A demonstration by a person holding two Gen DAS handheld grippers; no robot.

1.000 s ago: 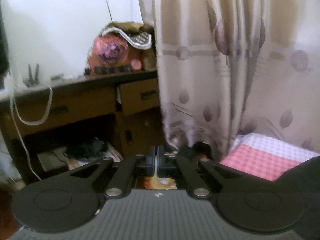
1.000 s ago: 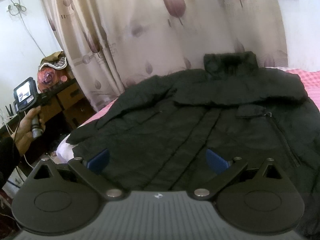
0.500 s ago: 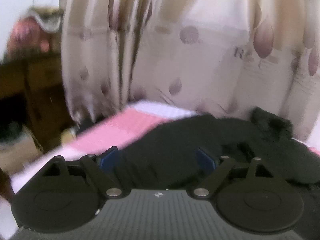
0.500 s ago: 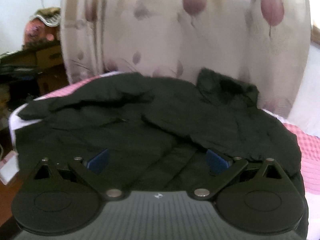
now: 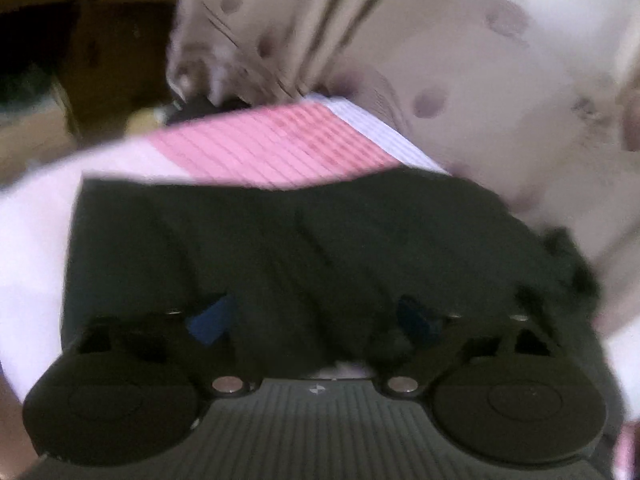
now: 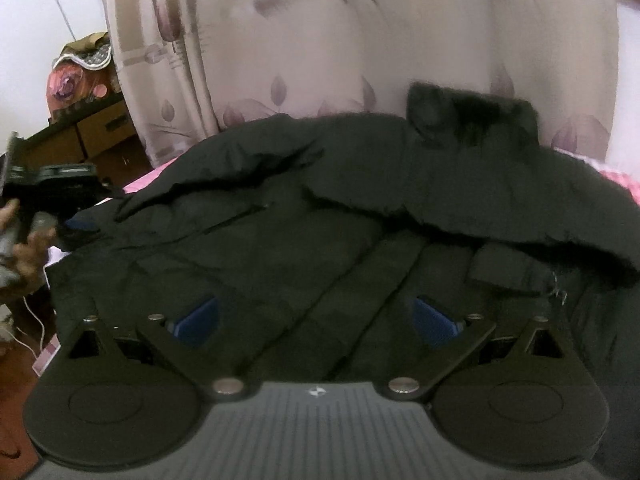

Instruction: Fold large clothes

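Note:
A large black jacket [image 6: 304, 216] lies spread front-up on the bed, its fur-edged hood [image 6: 472, 120] at the far side by the curtain. My right gripper [image 6: 316, 320] hovers open over the jacket's lower front, close to the zip strip, with nothing pinched. In the blurred left wrist view my left gripper [image 5: 314, 318] sits low over the jacket's left edge [image 5: 280, 248]. Its jaws are closing with dark fabric lying between the blue pads [image 5: 212, 320], which do not visibly press on it. The right wrist view shows a hand [image 6: 24, 236] holding that left gripper [image 6: 74, 226] at the jacket's left side.
The bed has a pink checked sheet [image 5: 272, 148] with a white border. A beige curtain with purple leaf prints [image 6: 360, 40] hangs right behind it. A brown wooden desk with drawers [image 6: 96, 132] stands to the left, cluttered on top; a white cable [image 6: 36, 328] trails below.
The left gripper swung from facing the desk round to the bed, dropped low over the jacket's edge, and its jaws went from shut to open. The right gripper shifted sideways over the jacket.

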